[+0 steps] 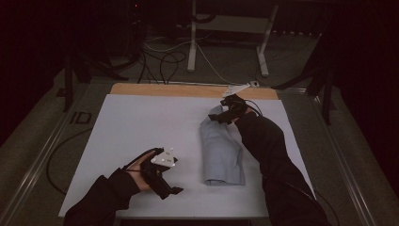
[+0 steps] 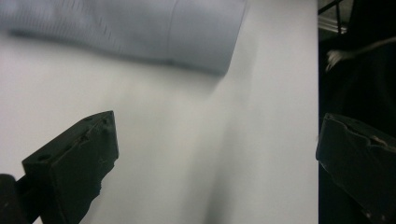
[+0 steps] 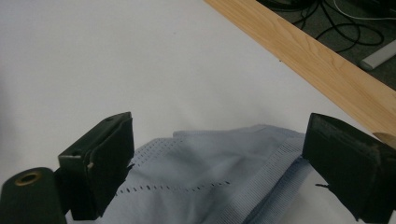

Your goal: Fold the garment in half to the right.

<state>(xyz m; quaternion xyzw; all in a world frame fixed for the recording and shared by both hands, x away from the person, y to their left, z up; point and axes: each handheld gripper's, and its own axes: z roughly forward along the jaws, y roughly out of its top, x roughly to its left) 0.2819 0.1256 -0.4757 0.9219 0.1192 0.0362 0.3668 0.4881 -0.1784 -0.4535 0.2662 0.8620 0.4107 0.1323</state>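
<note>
A pale blue folded garment [image 1: 222,150] lies on the white table cover [image 1: 141,127], right of the table's middle, running as a long narrow bundle from about 12 o'clock to 6 o'clock; its near end is squared off and its far end is rumpled and slightly bunched. In the right gripper view the cloth shows a fine ribbed weave, a hemmed edge and a row of small dashes like stitching or perforation [image 3: 219,177]. The right gripper [image 1: 229,110] sits at the garment's far end, toward 1 o'clock on the table, its jaws spread wide with the rumpled cloth lying between and below them, not pinched. The left gripper [image 1: 170,189] is held at about 7 o'clock, well apart from the garment, above bare white surface, its jaws likewise wide apart and holding nothing. A strip of light wood [image 1: 188,89] edges the table at 12 o'clock, with cables [image 1: 162,61] on the floor beyond.
</note>
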